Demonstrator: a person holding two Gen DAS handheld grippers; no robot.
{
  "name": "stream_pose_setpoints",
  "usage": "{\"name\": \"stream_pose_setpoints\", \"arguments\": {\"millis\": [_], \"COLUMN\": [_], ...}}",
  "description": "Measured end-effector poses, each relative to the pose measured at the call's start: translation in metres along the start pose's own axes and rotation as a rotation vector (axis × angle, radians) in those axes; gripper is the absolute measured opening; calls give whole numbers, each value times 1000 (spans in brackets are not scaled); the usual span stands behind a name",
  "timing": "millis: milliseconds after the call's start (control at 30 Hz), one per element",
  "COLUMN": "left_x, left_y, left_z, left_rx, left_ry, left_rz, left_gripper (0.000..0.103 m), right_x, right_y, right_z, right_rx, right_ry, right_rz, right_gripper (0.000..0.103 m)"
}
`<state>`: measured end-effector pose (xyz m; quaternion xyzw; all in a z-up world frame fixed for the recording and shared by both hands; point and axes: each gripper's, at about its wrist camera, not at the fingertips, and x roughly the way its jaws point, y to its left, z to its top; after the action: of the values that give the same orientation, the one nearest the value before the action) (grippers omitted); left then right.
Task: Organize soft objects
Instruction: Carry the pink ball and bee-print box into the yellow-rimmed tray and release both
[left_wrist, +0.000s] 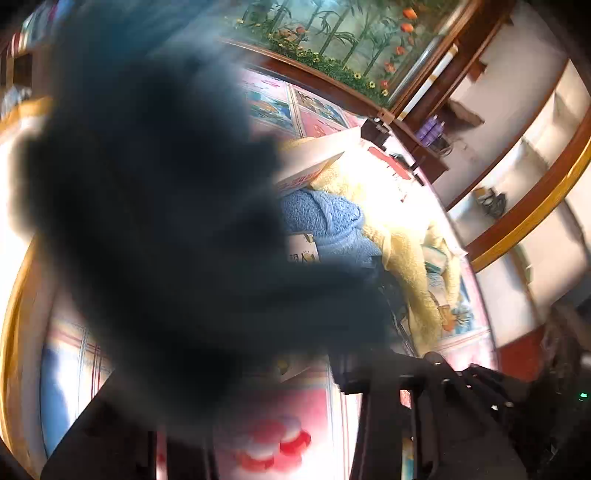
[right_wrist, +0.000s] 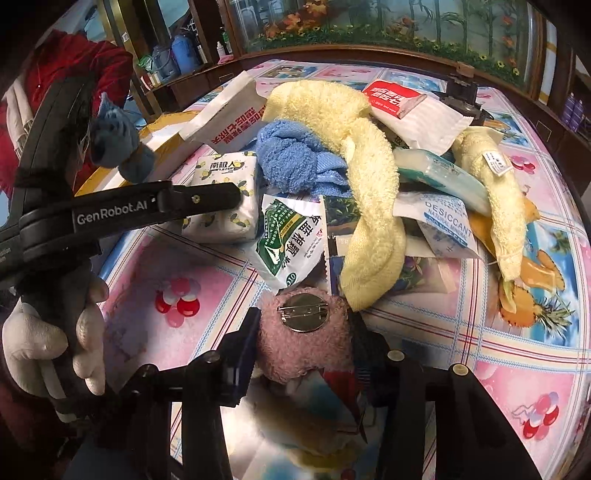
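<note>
A pink fuzzy brooch (right_wrist: 303, 347) with a round metal pin back sits between the fingers of my right gripper (right_wrist: 304, 350), which is shut on it just above the tablecloth. My left gripper (right_wrist: 122, 173), seen at the left in the right wrist view, is shut on a grey-blue soft toy (right_wrist: 118, 144). In the left wrist view that toy (left_wrist: 159, 206) is a dark blur covering most of the frame in front of my left gripper (left_wrist: 229, 369). Ahead lie a yellow towel (right_wrist: 369, 177) (left_wrist: 402, 236) and a blue towel (right_wrist: 291, 158) (left_wrist: 325, 221).
The pile on the patterned tablecloth (right_wrist: 480, 332) also holds a tissue pack (right_wrist: 225, 199), a green-white packet (right_wrist: 291, 243), a desiccant bag (right_wrist: 443, 225), a red-white packet (right_wrist: 391, 98) and a white paper bag (right_wrist: 229, 114). A gloved hand (right_wrist: 55, 350) grips the left handle. Shelves stand behind.
</note>
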<state>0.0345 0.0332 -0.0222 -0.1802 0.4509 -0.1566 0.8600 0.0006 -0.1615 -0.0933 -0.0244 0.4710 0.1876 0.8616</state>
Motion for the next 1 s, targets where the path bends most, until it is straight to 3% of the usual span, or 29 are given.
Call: {"name": "stream_pose_setpoints", "arguments": {"millis": [133,200,267,367,433,467,567,600,633,700,867,1000], "left_x": [-5,-13,-14,-6,5,11,34,38,37,37,13,-22], "left_y": [8,7,-4,-22,-36,-43,-71,-78,-82,-83,-80,-72], "left_z": [5,-21,-22,-19,-14,-12,-14,-15,-16,-17,-20,-9], "left_rx": [-10,-16,-22,9,41,64,174,207,222,183,140,100], "left_ry": [-7,-8,-4,-2,4,15,21,24,17,33,-22,-112], "left_rz": [-10,-20,-4,65,136,178,277,296,281,190,75,42], "left_gripper": [32,32,36,57,83,84,84,73,51,51,51,51], "right_x": [-18,-28,-36,-43,-46,-46,-46,-45,-46,-48,-55,-53], "right_y": [-3,-1,2,4,4,6,8,7,7,7,13,23], "right_z": [-12,-19,-24,-27,-28,-27,-28,-26,-27,-26,-16,0], "right_rx": [3,0,-9,-17,-17,-14,-10,-9,-8,-12,-36,-55], "right_ry": [-18,-34,-48,-63,-70,-70,-70,-71,-73,-80,-106,-113], "right_rz": [10,11,12,17,20,22,26,26,26,26,36,63], "right_gripper": [47,47,47,47,47,47,47,47,47,47,47,47]}}
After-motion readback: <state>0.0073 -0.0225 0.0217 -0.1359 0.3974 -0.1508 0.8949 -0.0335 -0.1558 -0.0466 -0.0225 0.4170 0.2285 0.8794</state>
